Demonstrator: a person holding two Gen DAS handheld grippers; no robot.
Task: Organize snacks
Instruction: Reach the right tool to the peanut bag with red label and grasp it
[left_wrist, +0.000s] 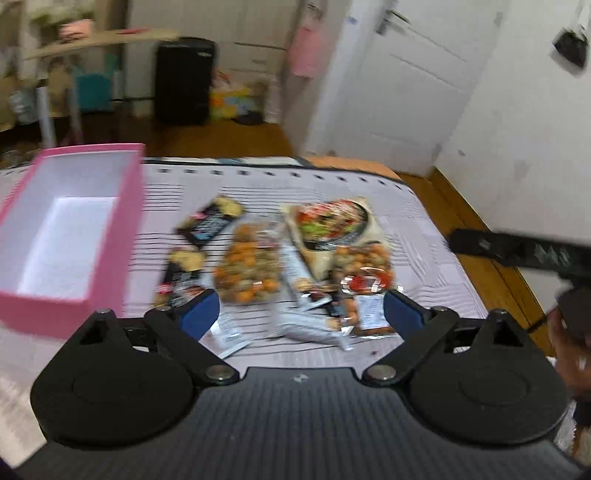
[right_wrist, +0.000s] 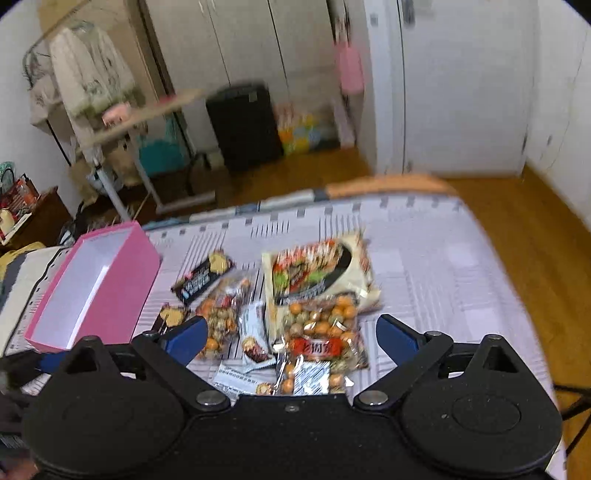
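Observation:
Several snack packs lie in a pile on the striped bed cover (left_wrist: 417, 236). A large cream packet (left_wrist: 328, 225) (right_wrist: 317, 269) lies at the back. Two clear bags of orange and green balls (left_wrist: 247, 269) (right_wrist: 325, 332) lie in front, with dark bar wrappers (left_wrist: 208, 221) (right_wrist: 203, 277) to the left. An open, empty pink box (left_wrist: 70, 236) (right_wrist: 96, 288) stands left of the pile. My left gripper (left_wrist: 301, 310) is open and empty, above the near side of the pile. My right gripper (right_wrist: 291, 338) is open and empty above the near bag.
The bed's far edge and right edge drop to a wooden floor (right_wrist: 517, 229). A black case (right_wrist: 243, 125), a folding table (right_wrist: 147, 114) and white wardrobe doors (right_wrist: 461, 92) stand beyond. The right gripper's black body (left_wrist: 524, 251) shows at the right of the left wrist view.

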